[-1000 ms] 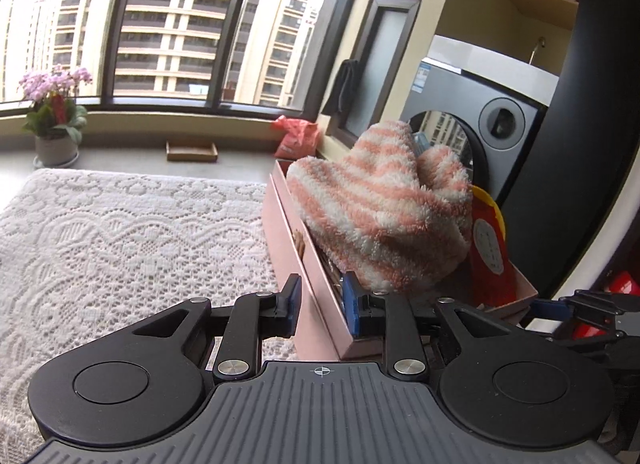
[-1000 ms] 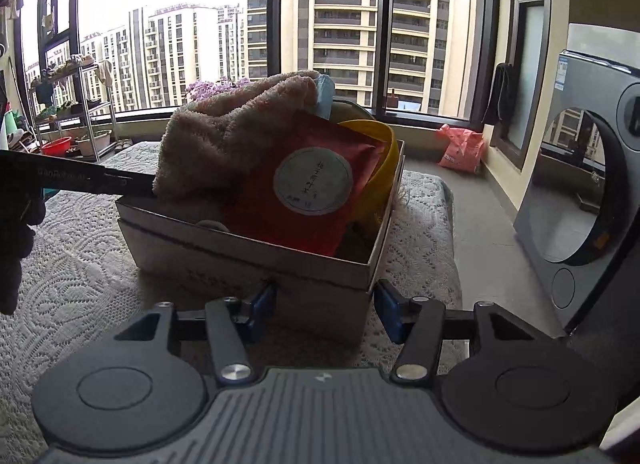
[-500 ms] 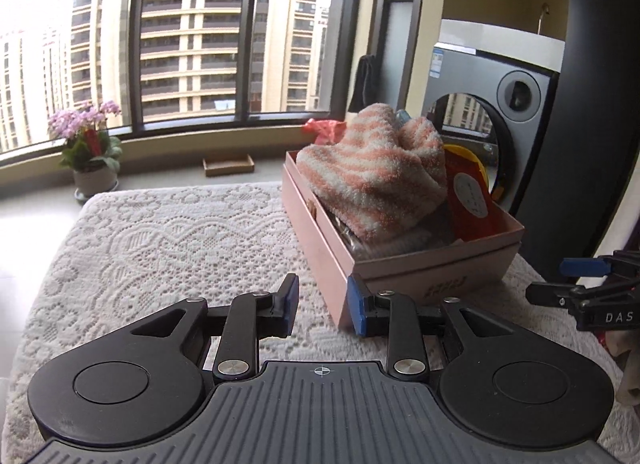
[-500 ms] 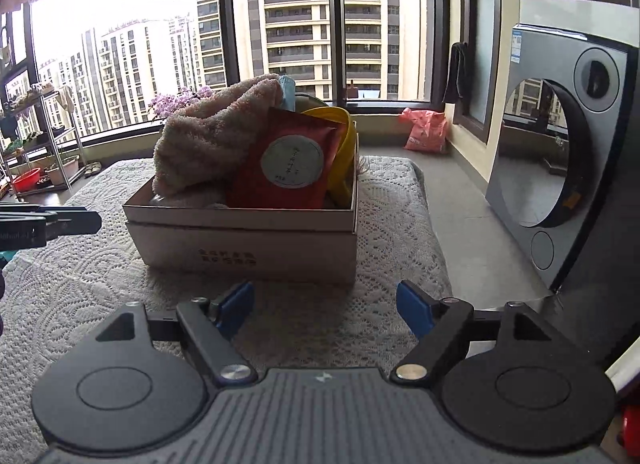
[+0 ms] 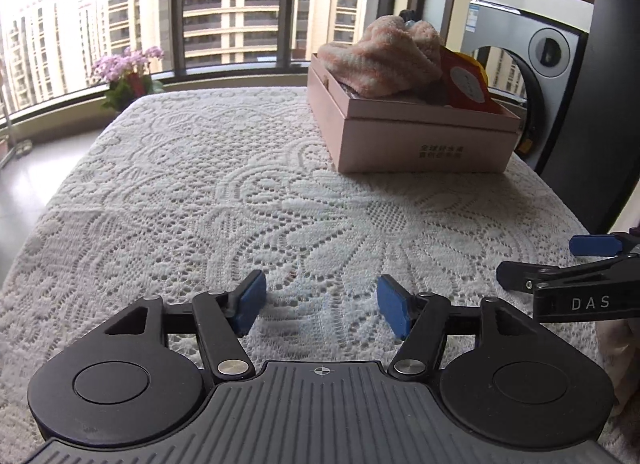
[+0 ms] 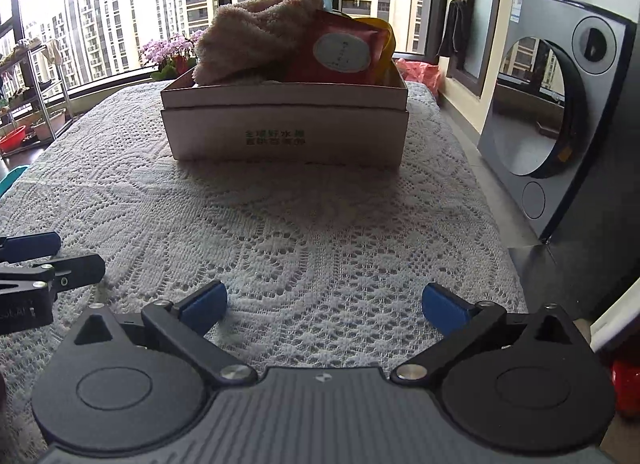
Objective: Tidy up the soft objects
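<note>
Beyond the left claw (image 5: 321,303), the towel (image 5: 380,64) hides most of the box's (image 5: 424,136) contents; its print is unreadable.

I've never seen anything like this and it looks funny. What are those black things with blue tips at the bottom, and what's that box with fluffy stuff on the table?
Those are two grabbing tools, one in each of a person's hands. Each carries a camera looking forward along its fingers, so each picture comes from one tool. The left gripper appears in its own picture, the right gripper in the other. Both are opening, with nothing between the blue pads. On the white lace tablecloth stands a pale pink cardboard box. Inside are a fluffy pink-and-white striped towel, a red packet with a round white label and something yellow behind it.
</note>
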Motion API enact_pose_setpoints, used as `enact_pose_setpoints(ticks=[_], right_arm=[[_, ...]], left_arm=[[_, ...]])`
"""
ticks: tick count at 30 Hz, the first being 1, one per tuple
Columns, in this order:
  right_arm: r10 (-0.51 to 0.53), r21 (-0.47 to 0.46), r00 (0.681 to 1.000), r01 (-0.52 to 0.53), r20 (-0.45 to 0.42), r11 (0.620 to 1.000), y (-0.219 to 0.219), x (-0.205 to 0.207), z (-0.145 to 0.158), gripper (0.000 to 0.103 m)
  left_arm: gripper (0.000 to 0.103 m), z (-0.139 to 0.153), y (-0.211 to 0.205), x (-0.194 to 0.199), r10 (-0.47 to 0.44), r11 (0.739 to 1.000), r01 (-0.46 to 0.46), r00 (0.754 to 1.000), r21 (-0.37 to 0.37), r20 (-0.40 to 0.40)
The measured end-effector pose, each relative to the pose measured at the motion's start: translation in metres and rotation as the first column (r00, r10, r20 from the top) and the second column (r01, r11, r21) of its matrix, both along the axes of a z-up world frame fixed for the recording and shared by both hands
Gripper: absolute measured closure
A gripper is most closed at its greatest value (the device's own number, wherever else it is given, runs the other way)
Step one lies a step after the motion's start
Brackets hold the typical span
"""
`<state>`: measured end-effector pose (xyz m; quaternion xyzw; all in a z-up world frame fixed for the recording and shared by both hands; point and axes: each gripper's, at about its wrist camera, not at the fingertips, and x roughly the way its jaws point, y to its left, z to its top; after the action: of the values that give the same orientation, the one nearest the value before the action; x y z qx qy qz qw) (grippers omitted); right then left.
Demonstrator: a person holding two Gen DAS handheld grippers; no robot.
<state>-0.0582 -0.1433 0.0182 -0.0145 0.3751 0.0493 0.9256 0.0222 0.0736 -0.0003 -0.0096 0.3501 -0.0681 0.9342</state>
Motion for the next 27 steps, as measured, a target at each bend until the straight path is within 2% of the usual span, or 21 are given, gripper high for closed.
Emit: enact_pose_setpoints(ticks=[2,3,10,14,27], right_arm=[[-0.021,-0.002,1.0,0.021,0.001,1.0,-0.002,0.001,0.0,0.0],[-0.023,-0.001,1.0,0.023,0.004,1.0,-0.003,0.001,0.0,0.0],[-0.005,0.0,0.999,0.005,0.054,1.0,-0.005,-0.005,-0.004,0.0],[-0.006,0.007,0.996,0.005,0.086,1.0,-0.006,-0.01,-0.007,0.0],[-0.013,0.004,0.996,0.012,0.089,1.0,-0.005,-0.01,-0.006,0.0]], left_arm=[[0.021,-0.002,-0.016,0.001,-0.006,0.998,0.005,1.0,0.056,0.005],[0.021,-0.002,-0.023,-0.001,0.003,0.998,-0.003,1.0,0.06,0.013],[0.02,-0.004,-0.036,-0.005,0.096,0.994,-0.099,0.994,0.056,0.044],[0.019,-0.005,-0.037,-0.006,0.109,0.992,-0.112,0.992,0.059,0.061],[0.019,-0.004,-0.037,-0.006,0.112,0.992,-0.115,0.992,0.058,0.063]])
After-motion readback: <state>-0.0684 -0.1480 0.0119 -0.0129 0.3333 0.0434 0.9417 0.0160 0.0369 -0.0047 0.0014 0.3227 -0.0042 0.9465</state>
